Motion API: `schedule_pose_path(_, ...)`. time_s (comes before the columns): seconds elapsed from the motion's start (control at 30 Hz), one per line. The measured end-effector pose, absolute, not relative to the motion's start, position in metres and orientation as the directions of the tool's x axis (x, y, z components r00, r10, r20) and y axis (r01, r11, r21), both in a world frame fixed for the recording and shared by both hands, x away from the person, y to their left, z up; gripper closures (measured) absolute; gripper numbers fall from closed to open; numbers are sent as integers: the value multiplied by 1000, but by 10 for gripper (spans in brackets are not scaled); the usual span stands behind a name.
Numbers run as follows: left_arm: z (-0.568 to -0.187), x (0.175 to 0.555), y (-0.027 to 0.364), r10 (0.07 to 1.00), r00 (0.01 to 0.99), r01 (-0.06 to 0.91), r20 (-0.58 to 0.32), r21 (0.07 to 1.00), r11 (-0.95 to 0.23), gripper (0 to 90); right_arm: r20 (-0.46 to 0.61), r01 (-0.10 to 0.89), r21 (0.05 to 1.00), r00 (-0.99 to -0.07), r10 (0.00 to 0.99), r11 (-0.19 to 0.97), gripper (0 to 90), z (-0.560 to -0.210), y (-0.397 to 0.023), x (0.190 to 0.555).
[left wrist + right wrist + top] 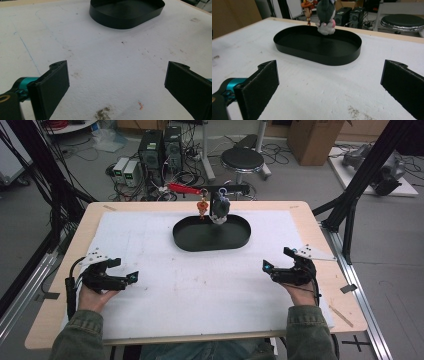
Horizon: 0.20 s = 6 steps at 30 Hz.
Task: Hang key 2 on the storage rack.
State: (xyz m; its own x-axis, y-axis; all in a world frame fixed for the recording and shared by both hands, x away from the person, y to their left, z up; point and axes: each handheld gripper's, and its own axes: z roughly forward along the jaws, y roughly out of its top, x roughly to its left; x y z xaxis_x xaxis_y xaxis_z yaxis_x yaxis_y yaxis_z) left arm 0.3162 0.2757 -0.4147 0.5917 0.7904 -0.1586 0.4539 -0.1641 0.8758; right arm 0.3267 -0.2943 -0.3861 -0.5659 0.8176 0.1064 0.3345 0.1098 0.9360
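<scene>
**Both claws wide, toys dangling over the tray**

Left claw released, jaws spread, parked on the white table well short of the black tray. Right claw likewise gaping, gripping nothing. Hanging above the tray's far rim — a grey plush toy, and just beside it a small orange figure. Risk from here, probably: swinging targets — a hasty snatch could nudge the plush aside, or clip the tray rim and shove it.
</scene>
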Motion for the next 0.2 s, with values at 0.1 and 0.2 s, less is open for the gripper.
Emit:
schedule_pose_path(0.1,-415,317,276,791,591,453,-156,876,-167,60,92,332,934,-574,814,129,9,-387,-292,327)
schedule_pose_path(0.2,-415,318,276,794,588,455,-157,875,-164,60,91,325,937,-582,808,128,8,-387,-292,326)
